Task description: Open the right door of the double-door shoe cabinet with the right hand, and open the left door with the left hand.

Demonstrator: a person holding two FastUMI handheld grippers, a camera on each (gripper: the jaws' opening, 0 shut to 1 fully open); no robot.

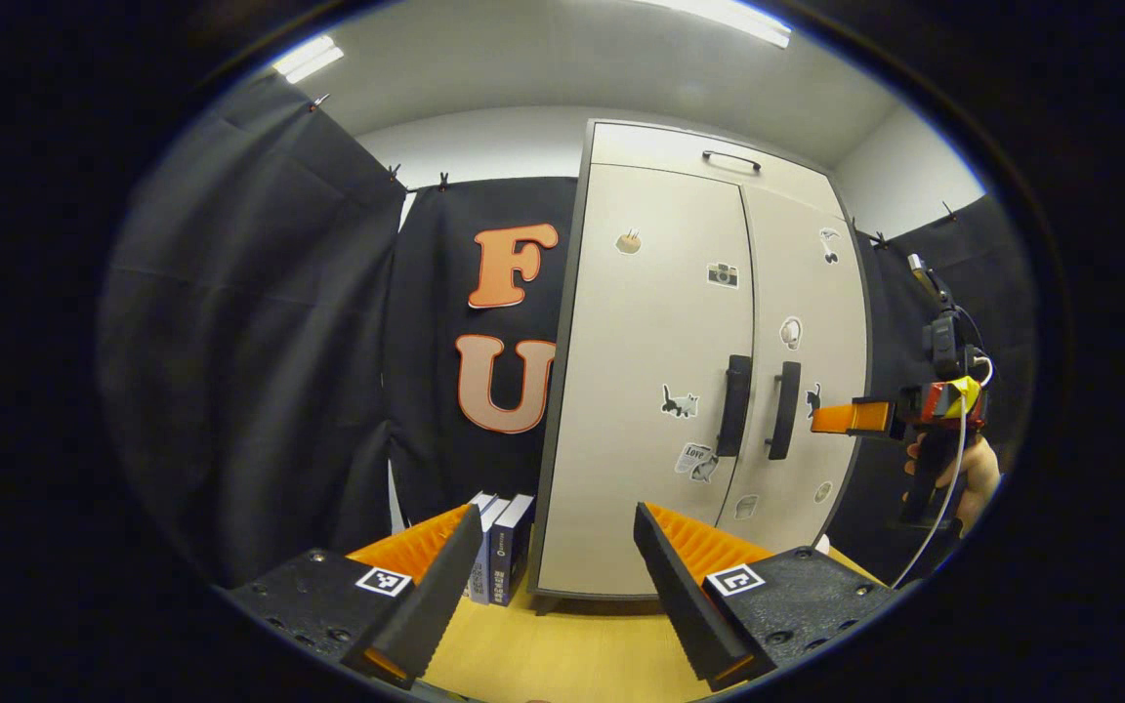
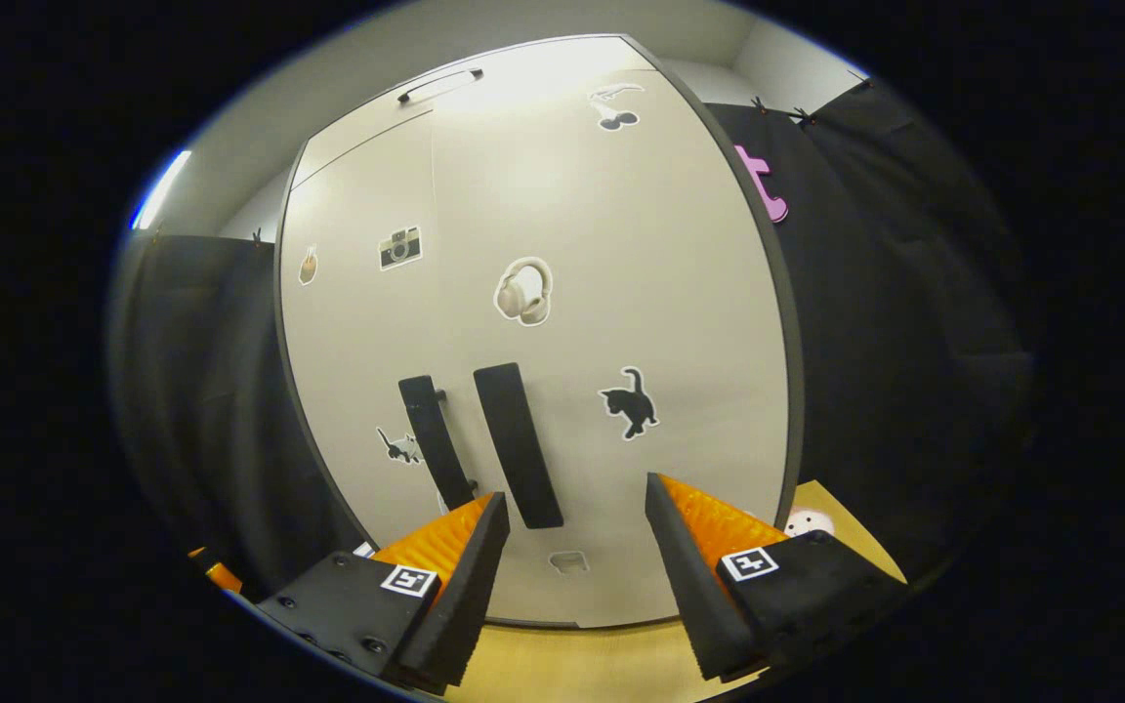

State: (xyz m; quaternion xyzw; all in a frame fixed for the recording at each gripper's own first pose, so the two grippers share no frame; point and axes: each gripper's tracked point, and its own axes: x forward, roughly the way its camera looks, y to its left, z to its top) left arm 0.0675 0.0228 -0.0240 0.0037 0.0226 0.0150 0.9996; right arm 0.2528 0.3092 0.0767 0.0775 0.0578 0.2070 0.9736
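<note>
Both doors closed; cabinet (image 1: 660, 391) upright on counter (image 1: 572, 654). Right claw (image 2: 572, 557) spread wide, close before right handle (image 2: 517, 444), lined up to grip it first. Left claw (image 1: 553, 576) likewise apart, well back, left handle (image 1: 735, 405) waiting.

Curtained booth under strip lighting

Black cloth (image 1: 250, 342) hangs in folds as the booth's walls, clipped along its top edge, with a pale wall (image 1: 484, 146) rising above it to a white ceiling (image 1: 543, 59). Two ceiling strip lights (image 1: 719, 15) glow overhead. A light wooden tabletop (image 1: 572, 654) forms the ground surface, and a few upright books (image 1: 504, 547) stand on it against the cloth.
</note>
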